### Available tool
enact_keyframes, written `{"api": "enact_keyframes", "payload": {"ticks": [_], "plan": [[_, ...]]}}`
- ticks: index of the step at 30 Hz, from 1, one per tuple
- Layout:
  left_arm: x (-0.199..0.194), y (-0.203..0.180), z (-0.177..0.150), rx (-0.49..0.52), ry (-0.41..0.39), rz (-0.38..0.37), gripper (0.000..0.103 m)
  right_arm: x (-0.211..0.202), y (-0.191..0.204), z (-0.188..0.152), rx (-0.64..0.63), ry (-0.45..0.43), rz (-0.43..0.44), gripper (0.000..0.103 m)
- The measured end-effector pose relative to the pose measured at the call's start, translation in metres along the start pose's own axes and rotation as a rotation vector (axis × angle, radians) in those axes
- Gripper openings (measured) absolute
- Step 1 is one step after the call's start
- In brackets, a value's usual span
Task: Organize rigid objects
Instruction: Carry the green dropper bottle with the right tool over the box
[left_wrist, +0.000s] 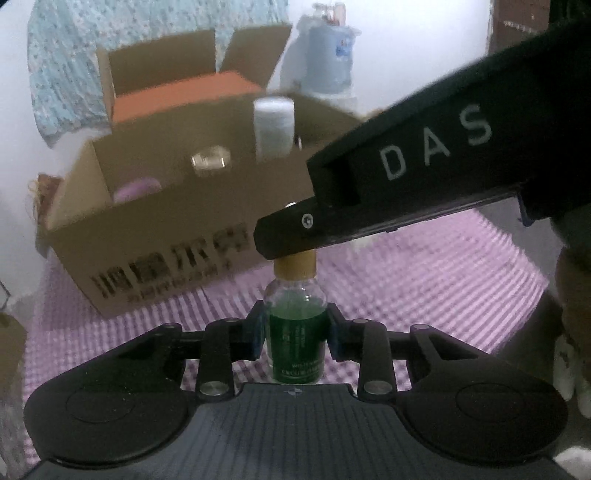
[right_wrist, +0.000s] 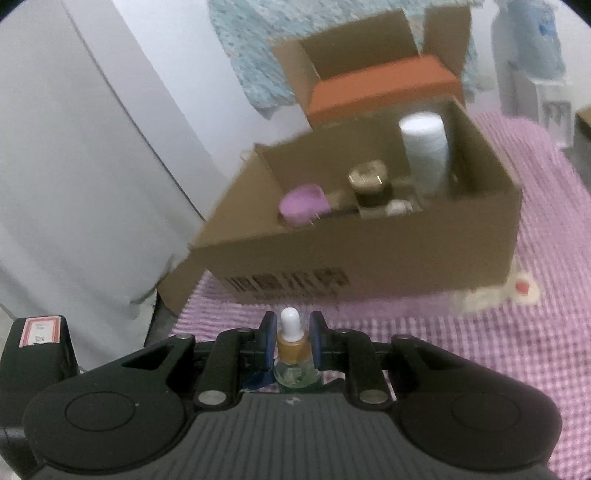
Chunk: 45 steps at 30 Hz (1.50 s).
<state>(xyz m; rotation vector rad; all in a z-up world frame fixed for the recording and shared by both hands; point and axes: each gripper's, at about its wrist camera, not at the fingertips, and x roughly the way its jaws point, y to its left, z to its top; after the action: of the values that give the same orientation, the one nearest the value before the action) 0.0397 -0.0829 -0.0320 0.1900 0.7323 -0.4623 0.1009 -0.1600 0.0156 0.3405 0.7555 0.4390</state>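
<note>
— Which step is this?
— Both grip one small green glass dropper bottle (left_wrist: 295, 332): left gripper (left_wrist: 295, 334) clamps its body, right gripper (right_wrist: 291, 341) pinches its gold cap, bottom centre.
— Next?
— Probably into the open cardboard box (right_wrist: 369, 254), frame centre.

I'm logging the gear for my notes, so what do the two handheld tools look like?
Both are matte black plastic: a ribbed body, two round discs, linkage bars with silver pivot pins, and blue-padded fingers. The right tool shows white "DAS" lettering and a silver screw on its side. The left tool carries a red-bordered white sticker. No cables or sleeves visible.
</note>
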Motion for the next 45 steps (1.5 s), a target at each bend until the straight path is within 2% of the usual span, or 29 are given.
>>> {"api": "enact_keyframes", "payload": {"ticks": [6,11,16,20,28,31,37,45], "plan": [[-0.030,0.011,0.054,-0.038,-0.071,-0.029,0.032,-0.030,0.019,0.039,-0.093,-0.098,0.031,0.021],[-0.035,0.014,0.101,-0.018,-0.136,-0.034,0.032,-0.044,0.011,0.083,-0.107,-0.148,0.054,0.021],[0.002,0.009,0.142,-0.037,-0.114,-0.071,0.032,-0.036,-0.019,0.119,-0.086,-0.161,0.021,0.020],[0.039,0.004,0.160,-0.050,-0.072,-0.100,0.032,-0.019,-0.050,0.139,-0.073,-0.136,-0.019,0.018],[0.094,0.000,0.162,-0.073,0.029,-0.130,0.030,0.023,-0.104,0.146,-0.024,-0.069,-0.047,0.017],[0.105,-0.004,0.163,-0.050,0.050,-0.127,0.028,0.034,-0.116,0.144,-0.014,-0.052,-0.044,0.017],[0.114,-0.004,0.161,-0.036,0.083,-0.095,0.029,0.047,-0.125,0.140,-0.012,-0.025,-0.032,0.017],[0.101,0.002,0.157,-0.036,0.066,-0.069,0.042,0.032,-0.128,0.138,0.021,-0.037,-0.015,0.018]]}}
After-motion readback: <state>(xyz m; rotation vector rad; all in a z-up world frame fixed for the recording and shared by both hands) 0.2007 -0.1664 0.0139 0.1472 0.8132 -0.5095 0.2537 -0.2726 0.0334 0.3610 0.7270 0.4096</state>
